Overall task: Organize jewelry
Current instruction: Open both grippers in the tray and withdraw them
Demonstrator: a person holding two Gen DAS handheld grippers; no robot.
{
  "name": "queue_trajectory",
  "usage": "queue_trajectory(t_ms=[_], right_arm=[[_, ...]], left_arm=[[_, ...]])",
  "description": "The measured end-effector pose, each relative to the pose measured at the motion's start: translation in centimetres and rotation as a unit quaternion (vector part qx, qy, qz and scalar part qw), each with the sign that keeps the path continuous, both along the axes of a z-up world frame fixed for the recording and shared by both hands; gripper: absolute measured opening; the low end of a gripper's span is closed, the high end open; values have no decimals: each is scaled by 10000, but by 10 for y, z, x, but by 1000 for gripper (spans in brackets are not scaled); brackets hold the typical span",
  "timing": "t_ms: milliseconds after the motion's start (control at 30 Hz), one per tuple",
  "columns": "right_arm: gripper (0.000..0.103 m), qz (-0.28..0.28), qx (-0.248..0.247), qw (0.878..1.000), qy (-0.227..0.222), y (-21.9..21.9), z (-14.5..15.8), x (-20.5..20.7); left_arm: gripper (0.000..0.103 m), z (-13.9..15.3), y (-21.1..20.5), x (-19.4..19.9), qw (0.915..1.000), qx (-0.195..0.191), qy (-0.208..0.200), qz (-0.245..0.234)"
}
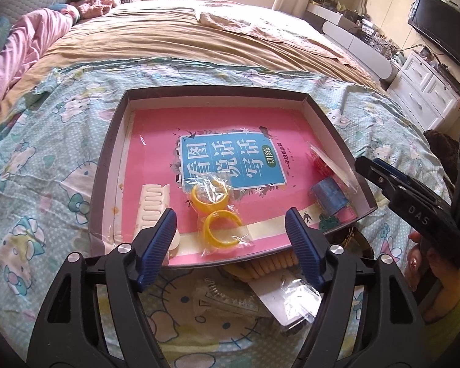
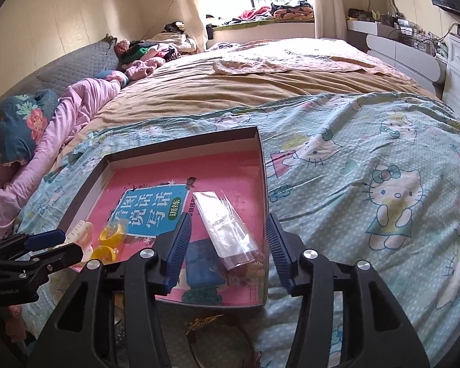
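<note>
Yellow hoop earrings (image 1: 219, 214) in clear bag, inside grey box (image 1: 107, 165)

Bagged yellow earrings (image 1: 217, 214), white hair claw (image 1: 151, 211) and clear packet (image 2: 227, 230) flat inside shallow pink-floored box (image 1: 113, 141).

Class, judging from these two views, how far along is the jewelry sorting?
Done: the yellow hoops, white clip, blue box and clear bag lie in the tray. In hand: nothing; left claw and right claw are open. Left: a headband and packets outside.
</note>
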State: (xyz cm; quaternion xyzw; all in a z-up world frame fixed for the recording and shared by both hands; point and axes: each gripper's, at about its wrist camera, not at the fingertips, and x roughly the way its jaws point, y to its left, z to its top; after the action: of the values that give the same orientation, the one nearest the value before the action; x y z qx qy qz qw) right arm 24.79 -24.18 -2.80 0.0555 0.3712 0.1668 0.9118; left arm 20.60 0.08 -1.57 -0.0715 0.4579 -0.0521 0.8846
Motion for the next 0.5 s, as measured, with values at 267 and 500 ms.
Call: queue_trajectory(t_ms=[267,500], right_arm=[[74,-75,239,9995,-193,-15,23,-30],[78,-29,280,9989,-375,-21,40,-50]], left_arm=[[80,11,7,-14,9998,-59,-108,142],[88,21,10,-26,9995,-113,-201,206]])
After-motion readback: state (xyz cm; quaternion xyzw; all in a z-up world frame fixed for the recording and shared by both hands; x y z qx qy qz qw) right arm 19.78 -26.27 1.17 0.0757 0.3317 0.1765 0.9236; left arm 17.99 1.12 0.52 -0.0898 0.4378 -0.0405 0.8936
